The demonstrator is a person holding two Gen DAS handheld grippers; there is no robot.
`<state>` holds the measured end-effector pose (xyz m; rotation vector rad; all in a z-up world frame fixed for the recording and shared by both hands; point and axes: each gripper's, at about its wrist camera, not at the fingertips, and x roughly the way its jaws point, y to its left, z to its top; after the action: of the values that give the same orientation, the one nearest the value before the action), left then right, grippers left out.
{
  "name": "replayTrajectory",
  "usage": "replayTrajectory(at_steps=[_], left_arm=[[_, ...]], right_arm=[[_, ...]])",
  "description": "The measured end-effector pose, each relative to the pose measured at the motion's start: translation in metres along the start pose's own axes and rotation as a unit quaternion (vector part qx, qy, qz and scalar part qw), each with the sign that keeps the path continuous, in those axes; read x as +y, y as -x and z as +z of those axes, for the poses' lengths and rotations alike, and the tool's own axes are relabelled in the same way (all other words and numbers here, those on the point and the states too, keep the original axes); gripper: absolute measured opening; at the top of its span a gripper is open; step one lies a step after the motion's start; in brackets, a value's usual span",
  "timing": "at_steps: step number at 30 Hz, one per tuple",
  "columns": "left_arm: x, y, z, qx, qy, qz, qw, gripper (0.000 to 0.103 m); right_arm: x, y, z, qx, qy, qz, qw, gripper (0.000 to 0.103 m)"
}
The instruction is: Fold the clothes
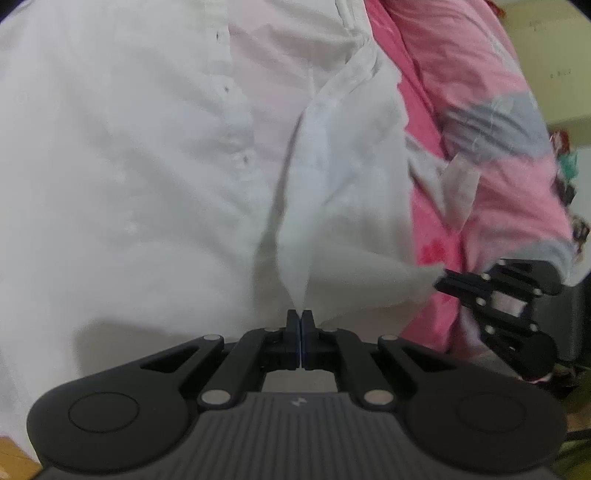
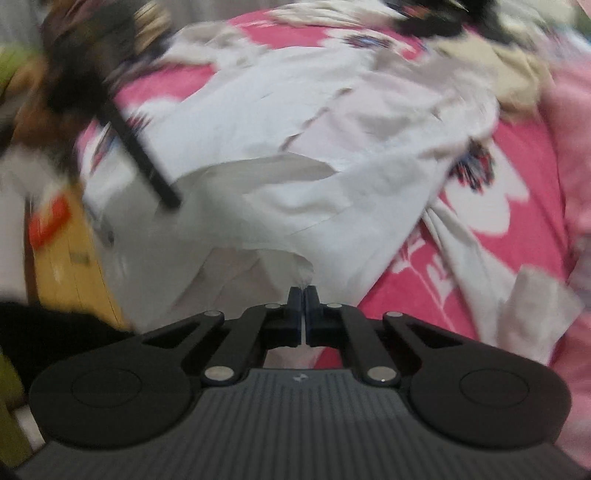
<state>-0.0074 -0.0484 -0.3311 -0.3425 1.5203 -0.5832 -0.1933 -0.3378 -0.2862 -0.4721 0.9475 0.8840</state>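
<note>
A white button-up shirt (image 1: 155,155) lies over a pink flowered bedsheet (image 1: 461,74). My left gripper (image 1: 300,314) is shut on a pointed fold of the shirt's edge. My right gripper (image 2: 303,291) is shut on another white edge of the same shirt (image 2: 303,155). The right gripper also shows at the right of the left wrist view (image 1: 443,284), pinching the shirt's cloth. The left gripper appears blurred in the right wrist view (image 2: 173,201), at the shirt's left side.
The pink sheet with white flowers (image 2: 498,192) covers the bed. A beige garment (image 2: 517,77) and dark clothes (image 2: 424,14) lie at the far side. A yellow wooden piece (image 2: 77,266) stands at the left. A pale wall (image 1: 543,55) is at the right.
</note>
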Motion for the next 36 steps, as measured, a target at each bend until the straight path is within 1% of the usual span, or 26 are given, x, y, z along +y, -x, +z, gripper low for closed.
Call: replayTrajectory(at_steps=[1, 4, 8, 11, 14, 16, 18, 19, 20, 21, 22, 24, 25, 26, 28, 32, 34, 36], left_arm=[[0.002, -0.003, -0.002, 0.008, -0.007, 0.007, 0.9999, 0.001], [0.006, -0.014, -0.003, 0.028, -0.024, 0.031, 0.9989, 0.001], [0.018, -0.020, 0.001, 0.036, -0.034, 0.052, 0.9974, 0.001], [0.023, -0.022, 0.007, 0.039, -0.043, 0.065, 0.9962, 0.001], [0.023, -0.022, 0.009, 0.040, -0.062, 0.074, 0.9945, 0.001], [0.023, -0.023, 0.009, 0.042, -0.070, 0.077, 0.9937, 0.001], [0.023, -0.023, 0.010, 0.045, -0.076, 0.078, 0.9930, 0.001], [0.023, -0.024, 0.010, 0.046, -0.078, 0.079, 0.9927, 0.001], [0.024, -0.024, 0.010, 0.047, -0.078, 0.079, 0.9926, 0.001], [0.024, -0.025, 0.011, 0.049, -0.079, 0.080, 0.9925, 0.001], [0.023, -0.026, 0.011, 0.050, -0.079, 0.080, 0.9924, 0.001], [0.021, -0.030, 0.013, 0.053, -0.080, 0.079, 0.9922, 0.001], [0.021, -0.030, 0.013, 0.055, -0.080, 0.079, 0.9921, 0.001], [0.022, -0.029, 0.013, 0.056, -0.080, 0.079, 0.9920, 0.001], [0.025, -0.028, 0.014, 0.059, -0.077, 0.076, 0.9924, 0.001], [0.026, -0.030, 0.016, 0.064, -0.073, 0.073, 0.9926, 0.002], [0.028, -0.030, 0.017, 0.066, -0.071, 0.072, 0.9927, 0.002], [0.029, -0.029, 0.018, 0.068, -0.068, 0.070, 0.9929, 0.002]], right_arm=[[0.007, 0.001, -0.003, 0.004, 0.024, -0.001, 1.000, 0.000], [0.022, -0.005, -0.015, 0.023, 0.062, 0.008, 0.998, 0.000], [0.040, -0.019, -0.029, 0.050, 0.110, 0.030, 0.992, 0.000], [0.047, -0.025, -0.035, 0.075, 0.112, 0.053, 0.990, 0.000], [0.040, -0.019, -0.036, 0.092, 0.073, 0.068, 0.991, 0.002], [0.028, -0.012, -0.037, 0.085, 0.034, 0.057, 0.994, 0.002], [0.015, -0.008, -0.038, 0.078, 0.011, 0.032, 0.996, 0.002], [0.008, -0.009, -0.038, 0.078, 0.012, 0.012, 0.997, 0.003], [0.005, -0.012, -0.040, 0.081, 0.031, -0.004, 0.996, 0.003], [0.003, -0.017, -0.041, 0.084, 0.065, -0.015, 0.994, 0.003], [0.004, -0.021, -0.044, 0.084, 0.106, -0.018, 0.991, 0.004], [0.005, -0.026, -0.047, 0.077, 0.173, -0.004, 0.982, 0.006], [0.005, -0.029, -0.049, 0.072, 0.203, 0.003, 0.976, 0.009], [0.004, -0.030, -0.048, 0.066, 0.223, 0.013, 0.973, 0.013], [0.003, -0.031, -0.046, 0.055, 0.248, 0.036, 0.967, 0.017], [0.006, -0.032, -0.044, 0.046, 0.308, 0.078, 0.947, 0.019], [0.007, -0.034, -0.045, 0.039, 0.335, 0.087, 0.937, 0.019], [0.006, -0.039, -0.042, 0.028, 0.353, 0.098, 0.930, 0.019]])
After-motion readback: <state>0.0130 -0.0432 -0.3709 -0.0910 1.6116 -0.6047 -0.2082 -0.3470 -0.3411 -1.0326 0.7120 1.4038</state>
